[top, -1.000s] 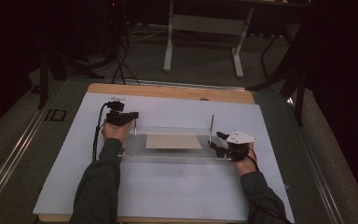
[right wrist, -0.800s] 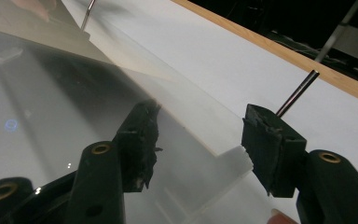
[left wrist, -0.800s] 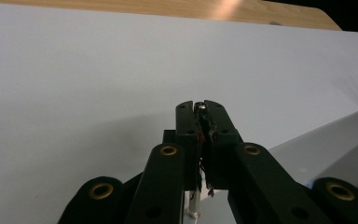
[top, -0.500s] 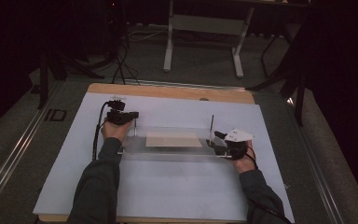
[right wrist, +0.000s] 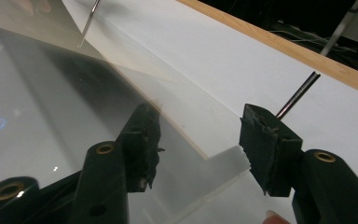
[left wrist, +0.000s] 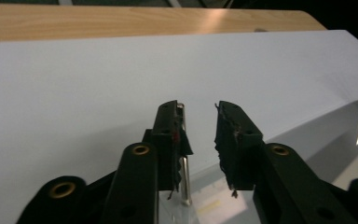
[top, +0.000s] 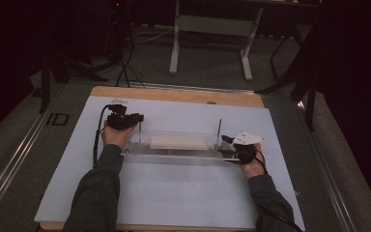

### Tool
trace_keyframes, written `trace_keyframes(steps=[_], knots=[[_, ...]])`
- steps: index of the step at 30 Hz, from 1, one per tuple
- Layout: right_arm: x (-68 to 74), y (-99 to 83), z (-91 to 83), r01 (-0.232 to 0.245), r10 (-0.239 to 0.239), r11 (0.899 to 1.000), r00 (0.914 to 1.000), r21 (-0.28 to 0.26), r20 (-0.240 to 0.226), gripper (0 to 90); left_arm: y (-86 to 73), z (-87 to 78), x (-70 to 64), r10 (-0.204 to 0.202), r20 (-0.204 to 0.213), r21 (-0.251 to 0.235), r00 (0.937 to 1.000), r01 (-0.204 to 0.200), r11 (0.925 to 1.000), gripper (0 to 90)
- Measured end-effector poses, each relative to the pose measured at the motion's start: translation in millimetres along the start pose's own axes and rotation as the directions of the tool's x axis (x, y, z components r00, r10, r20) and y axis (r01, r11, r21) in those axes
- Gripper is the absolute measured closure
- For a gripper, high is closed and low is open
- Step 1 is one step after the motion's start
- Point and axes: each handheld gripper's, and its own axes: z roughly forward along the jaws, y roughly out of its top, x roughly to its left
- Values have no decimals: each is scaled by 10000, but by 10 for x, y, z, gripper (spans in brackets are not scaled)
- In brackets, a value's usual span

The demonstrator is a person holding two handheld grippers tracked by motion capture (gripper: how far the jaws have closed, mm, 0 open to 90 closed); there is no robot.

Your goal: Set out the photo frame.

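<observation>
The clear acrylic plate point(top: 174, 150) lies flat in the middle of the white sheet point(top: 174, 203) that covers the wooden table point(top: 174, 94), with a pale tan panel point(top: 179, 141) under or inside it; which of the two cannot be told from the high view. A thin metal pin stands at each end: the left pin point(top: 139, 130) beside the left gripper point(top: 125, 121), the right pin point(top: 219, 130) just ahead of the right gripper point(top: 232, 147). In the left gripper view the left gripper point(left wrist: 200, 135) stands parted, nothing between the jaws, and the left pin point(left wrist: 182, 154) runs close along the inner face of the left-hand jaw (touching or not is hard to say). Its lower end is cut off by the jaw. In the right gripper view the right gripper point(right wrist: 198, 140) is also spread wide and grips nothing; the corner of the acrylic plate point(right wrist: 51, 116) lies between the jaws, and the plate's glare blurs what lies beneath. The right pin point(right wrist: 298, 95) rises behind the right-hand jaw, its base hidden. The sheet lies bare in front of the plate and behind it, towards the table's far wooden edge.
</observation>
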Motion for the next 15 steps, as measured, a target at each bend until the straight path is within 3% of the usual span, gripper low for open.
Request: trace_keyframes(steps=[7,15], knots=[[-5,12,3,-24,24,10000,10000,0,-24,461,-87,-219,-16,634,243,-576,9977,-619,9964,637],[-8,16,2,-30,30,10000,10000,21,-49,462,-269,-407,45,705,375,-958,9968,-667,9932,617]])
